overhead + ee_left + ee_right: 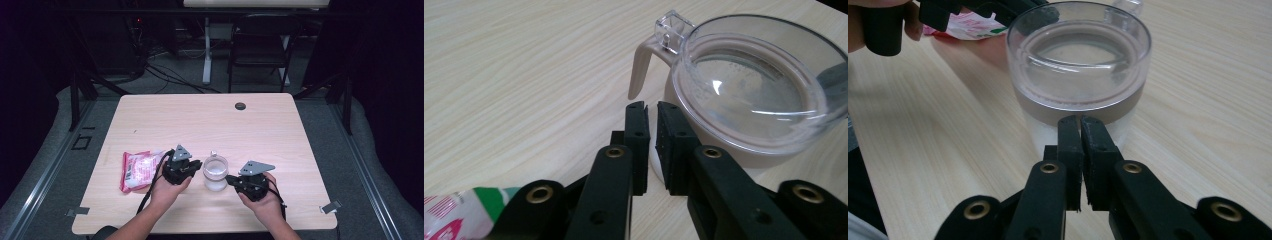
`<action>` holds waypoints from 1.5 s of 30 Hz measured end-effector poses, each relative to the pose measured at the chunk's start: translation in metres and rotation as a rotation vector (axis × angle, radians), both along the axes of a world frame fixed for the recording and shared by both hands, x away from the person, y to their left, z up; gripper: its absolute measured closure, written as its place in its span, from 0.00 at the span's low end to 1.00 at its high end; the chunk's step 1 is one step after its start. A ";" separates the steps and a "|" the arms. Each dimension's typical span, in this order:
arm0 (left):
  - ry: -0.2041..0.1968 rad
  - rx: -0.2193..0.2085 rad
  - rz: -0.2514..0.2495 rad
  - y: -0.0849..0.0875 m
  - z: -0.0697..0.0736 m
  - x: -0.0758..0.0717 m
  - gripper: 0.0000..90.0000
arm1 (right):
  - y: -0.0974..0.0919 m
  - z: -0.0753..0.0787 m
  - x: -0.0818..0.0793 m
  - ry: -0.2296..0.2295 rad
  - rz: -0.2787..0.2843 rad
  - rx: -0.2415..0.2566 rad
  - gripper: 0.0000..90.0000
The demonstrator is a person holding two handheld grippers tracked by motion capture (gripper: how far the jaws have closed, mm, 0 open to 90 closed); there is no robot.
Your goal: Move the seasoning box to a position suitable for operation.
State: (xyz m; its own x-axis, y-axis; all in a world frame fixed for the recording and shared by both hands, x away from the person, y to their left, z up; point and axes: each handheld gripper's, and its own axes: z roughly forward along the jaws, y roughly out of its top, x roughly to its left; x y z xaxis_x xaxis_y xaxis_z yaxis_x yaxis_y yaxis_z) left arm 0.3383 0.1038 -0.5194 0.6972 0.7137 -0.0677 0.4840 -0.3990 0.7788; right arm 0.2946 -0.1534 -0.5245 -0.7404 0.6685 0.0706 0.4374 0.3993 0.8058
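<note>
On the light wooden table [165, 117], going from the left, a pink and white packet [138, 170] lies flat near the front left part, its green-edged corner showing at the bottom left of the left gripper view [454, 212]. Just right of it, the person's left hand [165, 192] holds the left gripper [197, 167], which points right toward a clear lidded jar [215, 172] standing upright in the middle of the front half of the table. In the left gripper view the two black jaws stand nearly together with only a thin slit between them and nothing caught in it, their tips just beside the jar's wall below the transparent lid [754, 85] and near the beige latch [640, 67] that hangs from the rim. The jar's contents look whitish. On the jar's right side, the right gripper [231, 178], held in the right hand [267, 202], points left at the jar; in its own view its jaws are also almost closed, empty, tips close against the jar [1079, 70] under the grey band of the lid. The two grippers flank the jar from opposite sides.
</note>
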 end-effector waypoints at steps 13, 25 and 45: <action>0.004 0.002 0.031 0.018 0.001 -0.015 0.85 | 0.014 0.002 0.012 -0.006 0.065 0.019 0.93; 0.014 -0.005 0.020 0.017 -0.002 -0.030 0.88 | -0.002 -0.001 0.047 0.013 -0.052 0.053 0.95; 0.009 -0.018 0.049 0.033 0.005 -0.031 0.94 | 0.019 -0.002 0.037 0.040 0.070 0.020 0.97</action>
